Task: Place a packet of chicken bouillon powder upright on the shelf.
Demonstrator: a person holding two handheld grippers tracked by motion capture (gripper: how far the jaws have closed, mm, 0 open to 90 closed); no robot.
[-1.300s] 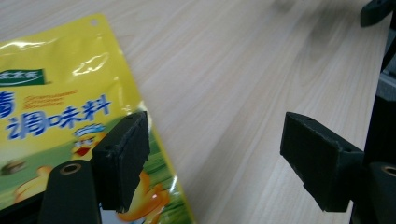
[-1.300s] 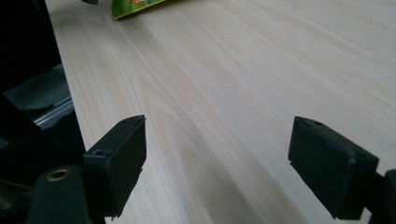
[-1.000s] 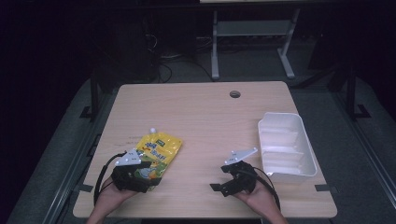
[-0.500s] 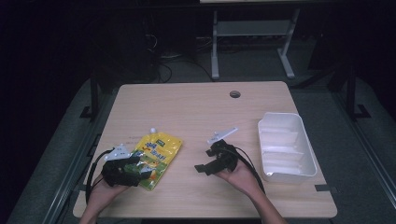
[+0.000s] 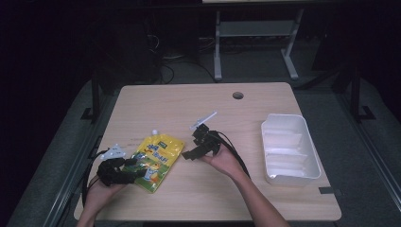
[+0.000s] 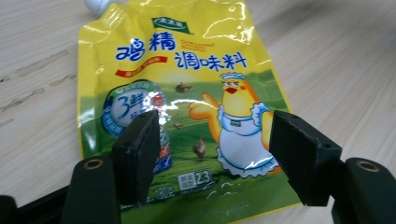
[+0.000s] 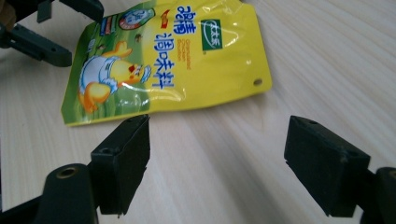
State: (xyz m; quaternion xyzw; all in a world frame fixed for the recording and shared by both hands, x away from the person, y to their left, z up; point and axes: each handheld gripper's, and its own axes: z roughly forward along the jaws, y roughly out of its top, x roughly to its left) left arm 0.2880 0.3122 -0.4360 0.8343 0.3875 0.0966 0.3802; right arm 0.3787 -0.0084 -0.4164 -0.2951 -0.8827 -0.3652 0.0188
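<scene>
pouch: yellow seasoning pouch [image 5: 157, 161] flat on the bench [image 5: 198, 101], front-left, spout pointing away from the person
left tool [image 6: 212, 154]: jaws wide apart over the pouch's bottom edge, gripping nothing
right tool [image 7: 217, 161]: jaws wide apart, empty, just right of the pouch
tray: white tray [image 5: 288, 149] at the right edge, well apart

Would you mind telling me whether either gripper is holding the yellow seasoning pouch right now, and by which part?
Nothing is held. The left gripper stands open over the bottom of the yellow seasoning pouch; the right gripper is open beside it.
</scene>
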